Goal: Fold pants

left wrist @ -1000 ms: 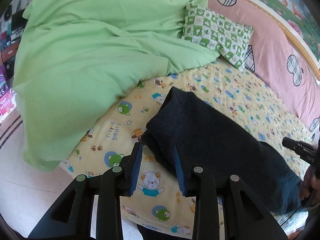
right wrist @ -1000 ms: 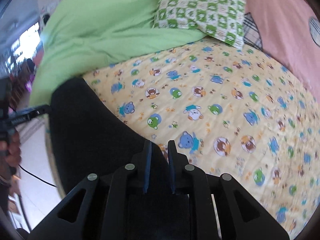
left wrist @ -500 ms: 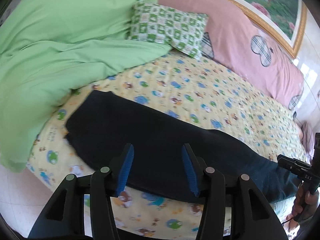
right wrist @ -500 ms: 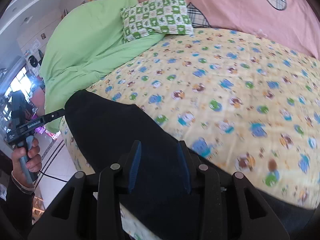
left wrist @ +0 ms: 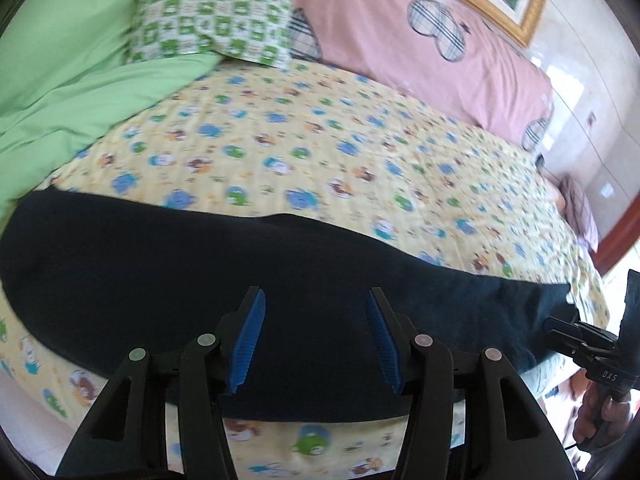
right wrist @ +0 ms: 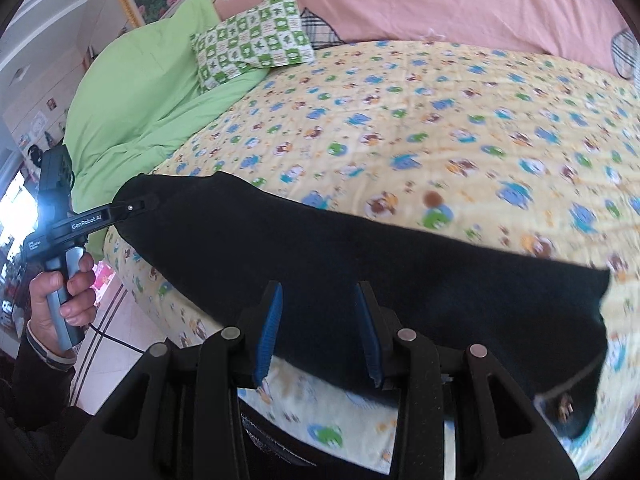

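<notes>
Left wrist view
Pants (left wrist: 248, 280): dark fabric, laid in a long band across the near edge of the bed, one end at the far left, the other tapering to the right.
Left gripper (left wrist: 314, 340): jaws spread wide, nothing between them — the blue pads (left wrist: 248, 340) are seen above the pants, and contact with the fabric cannot be told.
Right gripper (left wrist: 560, 330): seen at the right edge beside the narrow end of the pants, held by a hand (left wrist: 600, 412); whether its jaws are parted cannot be told here.
Sheet (left wrist: 320, 152): yellow, printed with small bears, blurred.
Blanket (left wrist: 80, 80): green, bunched at the upper left, overlapping the sheet.
Pillow (left wrist: 216, 20): green-and-white checked, resting on the blanket's edge.
Headboard (left wrist: 420, 40): pink, padded, with plaid shapes.

Right wrist view
Pants (right wrist: 360, 264): spread from upper left to right along the bed's edge, a corner hanging low at the right.
Right gripper (right wrist: 320, 332): jaws parted and empty, set over the pants' near edge.
Left gripper (right wrist: 138, 204): held by a hand (right wrist: 60, 300) at the left — tip at the far end of the pants, jaw state not readable.
Sheet (right wrist: 440, 120): the same bear print.
Pillow (right wrist: 252, 40): lying against the headboard (right wrist: 440, 0).
Blanket (right wrist: 140, 100): heaped at the left.
Floor (right wrist: 112, 344): pale tiles beside the bed.
</notes>
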